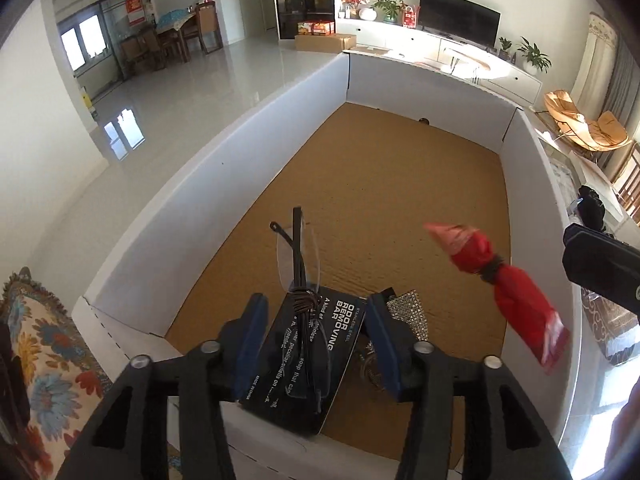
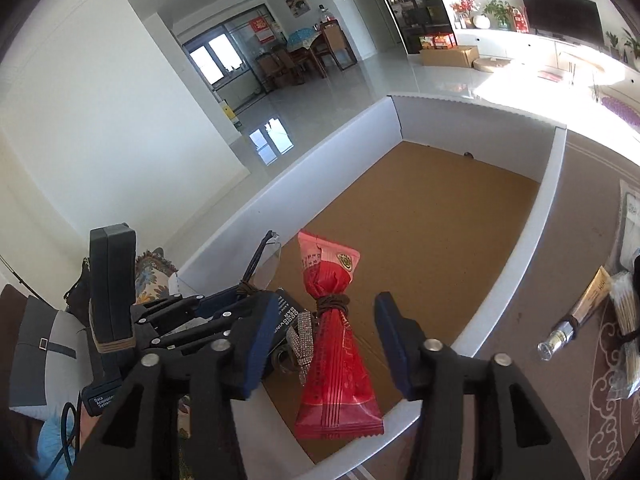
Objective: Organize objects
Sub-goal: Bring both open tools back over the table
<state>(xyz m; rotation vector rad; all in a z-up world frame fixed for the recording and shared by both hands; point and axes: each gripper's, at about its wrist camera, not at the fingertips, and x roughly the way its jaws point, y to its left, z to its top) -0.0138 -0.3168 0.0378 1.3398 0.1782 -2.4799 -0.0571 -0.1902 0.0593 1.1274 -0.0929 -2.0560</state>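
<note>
Both claws stand wide, gripping nothing. Left gripper (image 1: 316, 344) frames glasses (image 1: 300, 264) on a black card (image 1: 304, 360); right gripper (image 2: 324, 344) frames a red packet (image 2: 336, 344), box wall (image 2: 240, 220) at ten o'clock.

Red packet (image 2: 340, 344), black card (image 1: 304, 360), white-walled brown-floored box (image 1: 224, 168).

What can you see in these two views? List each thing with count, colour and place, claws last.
box: one, white walls, brown floor, ahead
pack: one, black, box's near end
glasses: one, clear, black arms, over pack
strip: one, sparkly silver, beside pack
packet: one, red, untouched between right claw's fingers
tube: one, tan, rug right of box
swabs: one bundle, pale, beside tube
left claw: black, blue pads, open
right claw: same, open
</note>
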